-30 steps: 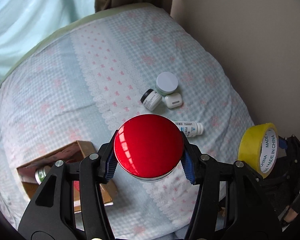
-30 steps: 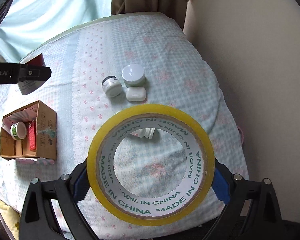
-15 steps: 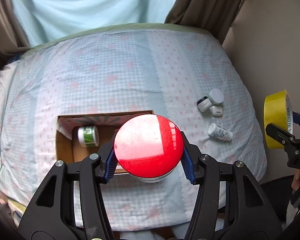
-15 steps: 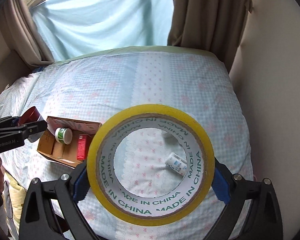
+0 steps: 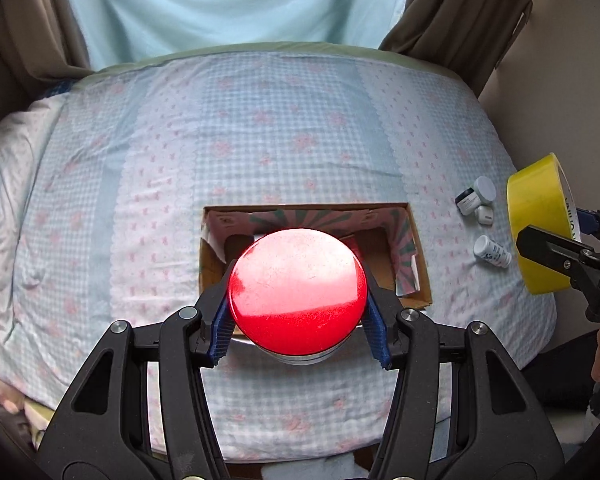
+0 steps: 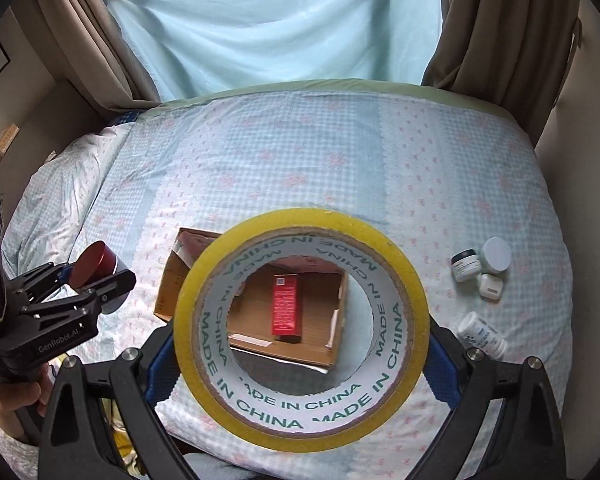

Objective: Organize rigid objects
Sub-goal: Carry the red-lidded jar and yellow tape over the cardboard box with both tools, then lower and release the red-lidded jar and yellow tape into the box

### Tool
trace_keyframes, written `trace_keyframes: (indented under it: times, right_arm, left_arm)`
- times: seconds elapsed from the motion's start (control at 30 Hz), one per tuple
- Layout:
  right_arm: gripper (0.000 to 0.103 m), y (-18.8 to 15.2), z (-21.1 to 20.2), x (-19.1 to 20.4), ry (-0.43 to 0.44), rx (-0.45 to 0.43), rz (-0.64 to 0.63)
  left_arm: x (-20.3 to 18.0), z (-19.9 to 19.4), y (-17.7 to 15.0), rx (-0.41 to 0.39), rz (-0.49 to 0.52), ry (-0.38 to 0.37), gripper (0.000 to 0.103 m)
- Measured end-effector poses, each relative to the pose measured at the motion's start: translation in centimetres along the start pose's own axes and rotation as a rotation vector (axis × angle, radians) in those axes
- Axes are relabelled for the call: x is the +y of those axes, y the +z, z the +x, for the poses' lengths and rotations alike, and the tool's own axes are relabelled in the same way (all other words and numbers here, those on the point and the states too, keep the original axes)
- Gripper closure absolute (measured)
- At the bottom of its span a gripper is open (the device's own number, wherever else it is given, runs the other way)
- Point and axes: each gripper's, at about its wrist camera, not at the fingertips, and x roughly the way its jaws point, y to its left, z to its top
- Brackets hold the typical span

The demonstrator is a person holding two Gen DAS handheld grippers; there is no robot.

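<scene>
My left gripper (image 5: 298,334) is shut on a round red-lidded tin (image 5: 298,296) and holds it above the near part of an open cardboard box (image 5: 418,264) on the bed. My right gripper (image 6: 300,360) is shut on a yellow tape roll (image 6: 300,224) printed "MADE IN CHINA". Through its hole I see the box (image 6: 172,288) with a red carton (image 6: 286,310) lying inside. The tape roll (image 5: 538,216) also shows at the right edge of the left wrist view, and the tin (image 6: 96,264) at the left of the right wrist view.
On the bed right of the box lie a white-lidded jar (image 6: 496,256), a black-lidded jar (image 6: 466,266), a small white case (image 6: 490,286) and a white bottle (image 6: 482,334) on its side. The checked bedspread (image 6: 300,152) reaches the pale blue curtain. A wall stands at the right.
Both grippers have swung left with their loads, from over the small jars to over the box. The box has come to the middle of both views; the jars have slid to the right.
</scene>
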Motion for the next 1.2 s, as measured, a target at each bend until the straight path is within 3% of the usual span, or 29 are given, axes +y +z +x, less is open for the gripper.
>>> trace_keyframes:
  times: [0.2, 0.4, 0.57, 0.77, 1.0, 1.2]
  right_arm:
    - [0.006, 0.7, 4.6, 4.6, -0.009, 0.085, 0.089]
    - [0.006, 1.0, 10.6, 6.2, 0.004, 0.181, 0.208]
    - [0.006, 0.8, 15.3, 5.2, -0.009, 0.245, 0.304]
    - [0.006, -1.0, 20.8, 2.3, 0.014, 0.355, 0.426]
    - [0.006, -1.8, 24.2, 1.2, 0.006, 0.398, 0.490]
    - [0.005, -1.8, 25.5, 0.3, 0.026, 0.400, 0.525]
  left_arm:
    - [4.1, 3.1, -0.7, 0.065, 0.057, -0.030, 0.053]
    - [5.8, 8.3, -0.5, 0.154, 0.135, -0.056, 0.053]
    - [5.5, 12.8, 0.0, 0.218, 0.158, -0.086, 0.053]
    - [3.7, 17.7, -0.8, 0.307, 0.188, -0.046, 0.053]
    - [2.9, 21.3, -1.4, 0.397, 0.220, -0.030, 0.053]
    - [2.7, 21.9, -1.2, 0.403, 0.218, -0.028, 0.052]
